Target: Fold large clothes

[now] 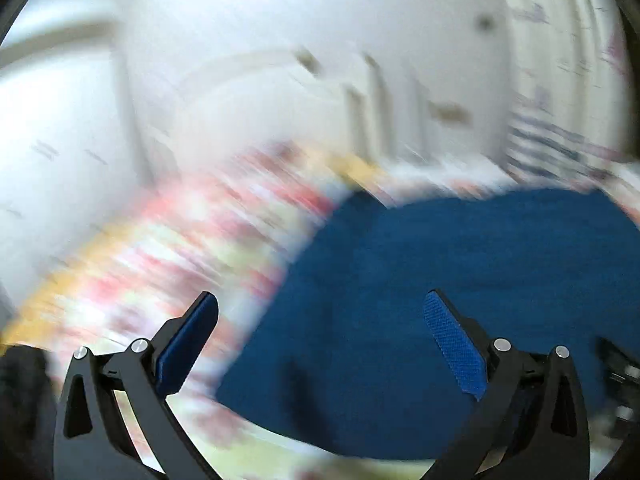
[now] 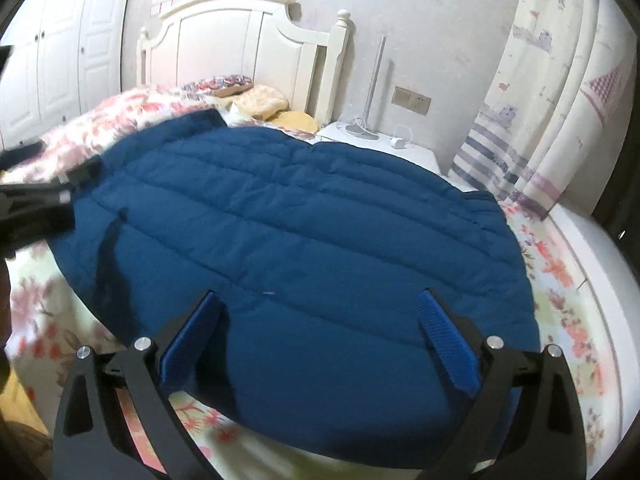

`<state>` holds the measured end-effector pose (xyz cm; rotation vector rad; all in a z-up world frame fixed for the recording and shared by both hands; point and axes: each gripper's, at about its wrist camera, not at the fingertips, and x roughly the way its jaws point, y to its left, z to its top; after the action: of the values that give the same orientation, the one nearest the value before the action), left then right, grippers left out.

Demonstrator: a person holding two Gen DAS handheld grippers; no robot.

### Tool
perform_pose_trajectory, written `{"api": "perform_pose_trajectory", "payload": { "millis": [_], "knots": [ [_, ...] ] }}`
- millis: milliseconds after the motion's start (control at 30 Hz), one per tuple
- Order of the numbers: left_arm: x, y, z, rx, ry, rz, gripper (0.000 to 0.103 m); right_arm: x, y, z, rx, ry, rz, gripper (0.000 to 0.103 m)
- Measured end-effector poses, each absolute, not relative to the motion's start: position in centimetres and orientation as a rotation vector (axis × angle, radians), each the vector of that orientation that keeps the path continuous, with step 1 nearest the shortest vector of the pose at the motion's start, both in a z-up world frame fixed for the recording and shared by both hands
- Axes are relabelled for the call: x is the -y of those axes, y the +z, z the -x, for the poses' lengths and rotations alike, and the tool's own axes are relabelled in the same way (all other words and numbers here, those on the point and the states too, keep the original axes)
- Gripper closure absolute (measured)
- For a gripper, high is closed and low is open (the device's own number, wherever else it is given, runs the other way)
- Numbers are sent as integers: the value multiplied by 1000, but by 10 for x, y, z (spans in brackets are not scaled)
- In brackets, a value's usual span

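Observation:
A large dark-blue quilted garment (image 2: 304, 224) lies spread flat on the bed's floral cover (image 2: 560, 276). My right gripper (image 2: 320, 308) is open and empty, hovering over the garment's near edge. My left gripper (image 1: 320, 308) is open and empty above the garment's left edge (image 1: 440, 280); its view is heavily blurred. The left gripper also shows in the right wrist view (image 2: 60, 188) as a dark shape at the garment's far left side.
A white headboard (image 2: 240, 44) and pillows (image 2: 264, 102) stand at the far end. A white nightstand (image 2: 384, 146) with a lamp base sits right of the bed. A patterned curtain (image 2: 552, 92) hangs at right. White wardrobe doors (image 2: 60, 60) stand at left.

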<state>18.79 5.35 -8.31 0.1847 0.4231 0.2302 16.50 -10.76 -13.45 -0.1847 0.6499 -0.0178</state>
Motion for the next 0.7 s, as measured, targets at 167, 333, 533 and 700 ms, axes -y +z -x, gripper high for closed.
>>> {"api": "perform_pose_trajectory", "payload": {
  "millis": [167,333,533,700],
  "knots": [
    [-29,-79,-192,-505,-75,-146,4,116,-139,-171,-675,-26,123,4],
    [-4,-135,-216,-708,-133,-255,4,127,-147,-169,-695,-47,129,3],
    [-26,-135,-219,-746,-135,-212,4,193,-149,-156,-708,-140,0,3],
    [-58,-132,-219,-794,-111,-121,4,236,-155,-142,-720,-165,-125,3]
  ]
}}
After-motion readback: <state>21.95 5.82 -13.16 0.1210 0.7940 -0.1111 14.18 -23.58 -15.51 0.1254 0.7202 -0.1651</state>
